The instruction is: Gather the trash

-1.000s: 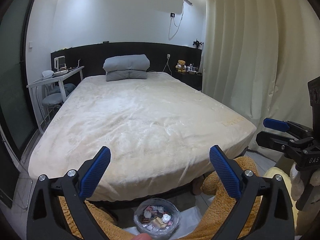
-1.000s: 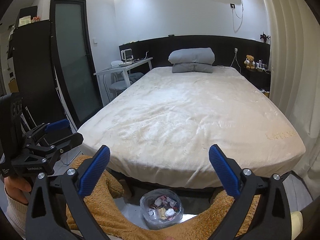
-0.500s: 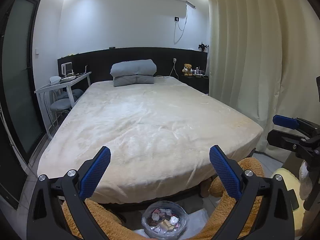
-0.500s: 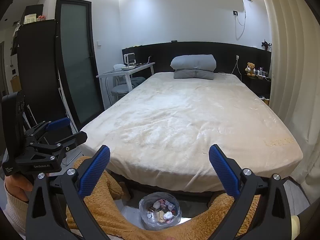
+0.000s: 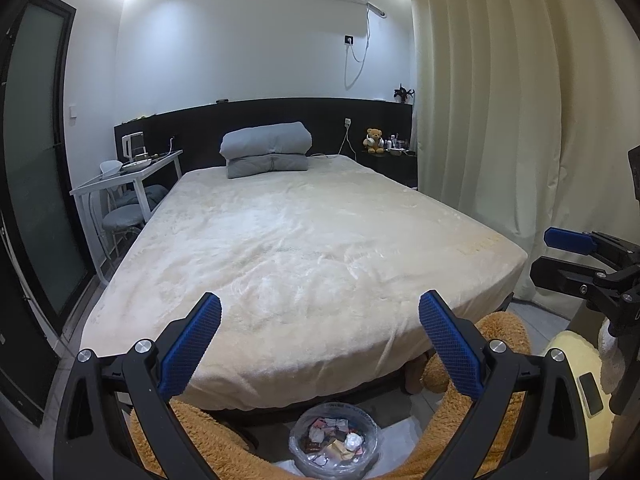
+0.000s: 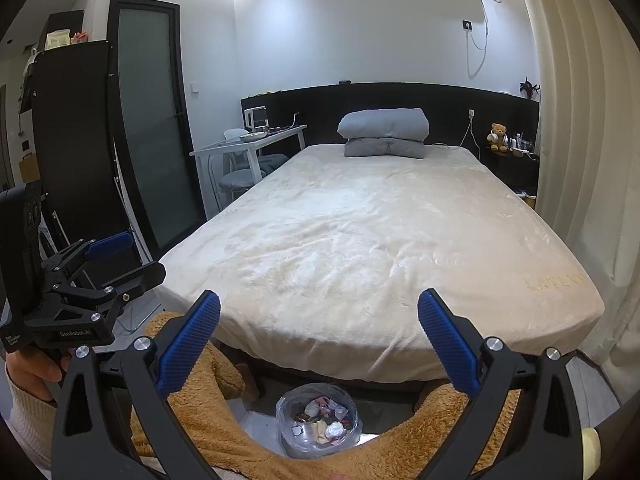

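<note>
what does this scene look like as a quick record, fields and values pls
setting: bedroom, view from the foot of the bed
left gripper: open, empty
right gripper: open, empty
trash bin: on the floor at the foot of the bed, clear liner, wrappers and crumpled paper inside
bed: cream cover, no trash visible on it
pillows: two grey, stacked at the headboard
teddy bear: on the nightstand by the curtain
desk: white, left of the bed, kettle on top

black gripper, blue ribbed pads
</note>
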Available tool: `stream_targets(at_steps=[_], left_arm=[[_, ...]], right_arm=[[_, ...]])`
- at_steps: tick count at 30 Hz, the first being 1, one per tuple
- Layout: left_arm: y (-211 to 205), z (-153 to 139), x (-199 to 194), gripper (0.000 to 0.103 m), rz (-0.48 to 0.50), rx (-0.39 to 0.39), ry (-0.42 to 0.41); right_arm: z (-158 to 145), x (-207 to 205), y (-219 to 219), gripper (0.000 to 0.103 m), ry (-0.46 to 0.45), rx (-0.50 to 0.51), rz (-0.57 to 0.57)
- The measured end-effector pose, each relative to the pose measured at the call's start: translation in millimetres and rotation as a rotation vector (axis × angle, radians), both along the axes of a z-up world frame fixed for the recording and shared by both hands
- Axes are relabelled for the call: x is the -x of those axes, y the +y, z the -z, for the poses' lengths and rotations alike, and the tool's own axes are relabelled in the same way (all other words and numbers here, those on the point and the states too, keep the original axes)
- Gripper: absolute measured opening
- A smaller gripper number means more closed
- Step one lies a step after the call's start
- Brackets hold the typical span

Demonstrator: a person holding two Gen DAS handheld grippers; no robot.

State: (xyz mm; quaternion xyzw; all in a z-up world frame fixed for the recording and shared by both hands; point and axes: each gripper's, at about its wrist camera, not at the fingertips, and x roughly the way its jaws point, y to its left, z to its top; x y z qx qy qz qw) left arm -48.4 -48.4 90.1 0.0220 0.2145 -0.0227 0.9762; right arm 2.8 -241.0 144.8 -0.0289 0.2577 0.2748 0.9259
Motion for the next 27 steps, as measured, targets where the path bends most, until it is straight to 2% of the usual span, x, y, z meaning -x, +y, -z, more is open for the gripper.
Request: stream_targets(at_steps=[27], left_arm=[[-2.8,0.2,3.7,0.097,-0.001,-0.019,-0.016]], right_arm=[[1.2,1.1,5.0,0.098,-0.005,0.006,0.021]])
